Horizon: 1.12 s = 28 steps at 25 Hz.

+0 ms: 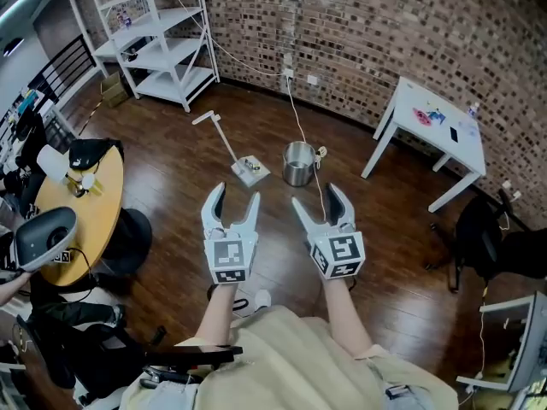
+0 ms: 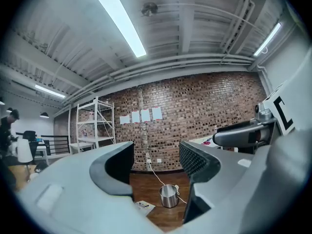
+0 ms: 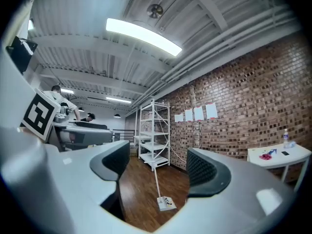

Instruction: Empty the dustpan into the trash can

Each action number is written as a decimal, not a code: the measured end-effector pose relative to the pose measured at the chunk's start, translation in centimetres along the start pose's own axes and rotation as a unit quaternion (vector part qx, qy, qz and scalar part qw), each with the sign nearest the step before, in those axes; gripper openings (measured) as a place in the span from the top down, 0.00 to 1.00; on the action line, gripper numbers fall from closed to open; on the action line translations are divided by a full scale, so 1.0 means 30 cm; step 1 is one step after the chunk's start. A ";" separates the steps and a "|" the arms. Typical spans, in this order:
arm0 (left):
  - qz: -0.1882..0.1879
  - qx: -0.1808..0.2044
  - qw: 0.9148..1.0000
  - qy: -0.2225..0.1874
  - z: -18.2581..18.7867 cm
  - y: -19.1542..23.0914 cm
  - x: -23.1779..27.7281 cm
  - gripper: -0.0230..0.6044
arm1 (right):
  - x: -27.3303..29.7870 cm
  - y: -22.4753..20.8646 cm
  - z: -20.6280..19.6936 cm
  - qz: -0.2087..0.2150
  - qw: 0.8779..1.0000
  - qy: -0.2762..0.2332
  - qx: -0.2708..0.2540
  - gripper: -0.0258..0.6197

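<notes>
Brick wall (image 1: 385,24), wood floor (image 1: 171,195) w/ dustpan (image 1: 250,171) beside trash can (image 1: 298,163).

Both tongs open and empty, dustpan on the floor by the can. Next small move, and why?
Probably reach the left tongs forward and down toward the dustpan handle. Both it and the right tongs are open, empty and well short of the dustpan, which sits beside the can with its handle on the left side.
</notes>
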<state>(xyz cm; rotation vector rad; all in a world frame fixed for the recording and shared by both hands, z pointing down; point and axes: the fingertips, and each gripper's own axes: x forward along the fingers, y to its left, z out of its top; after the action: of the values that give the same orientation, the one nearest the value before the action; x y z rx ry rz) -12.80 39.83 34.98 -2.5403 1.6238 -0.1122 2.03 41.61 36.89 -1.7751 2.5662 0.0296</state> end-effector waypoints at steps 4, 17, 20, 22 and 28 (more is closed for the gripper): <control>-0.016 -0.028 0.999 -0.019 0.019 0.089 0.066 0.54 | 0.113 0.004 0.001 -0.012 1.000 0.003 -0.005 0.42; -0.050 -0.061 0.996 -0.037 -0.020 0.109 0.293 0.55 | 0.240 -0.115 -0.049 -0.047 0.999 0.021 -0.010 0.45; -0.023 -0.071 0.996 -0.046 -0.005 0.153 0.355 0.58 | 0.304 -0.178 -0.031 -0.044 0.999 0.000 -0.001 0.48; -0.020 -0.061 0.997 -0.037 -0.010 0.150 0.399 0.56 | 0.331 -0.223 -0.040 -0.045 0.999 0.001 0.006 0.48; -0.006 -0.048 0.998 -0.034 0.006 0.131 0.578 0.54 | 0.462 -0.378 -0.013 -0.026 1.000 -0.009 0.011 0.48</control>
<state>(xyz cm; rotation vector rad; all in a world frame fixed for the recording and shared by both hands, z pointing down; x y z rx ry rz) -9.03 22.49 34.16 -2.5937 1.6272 0.0511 7.73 24.63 36.84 -1.8244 2.4971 0.0151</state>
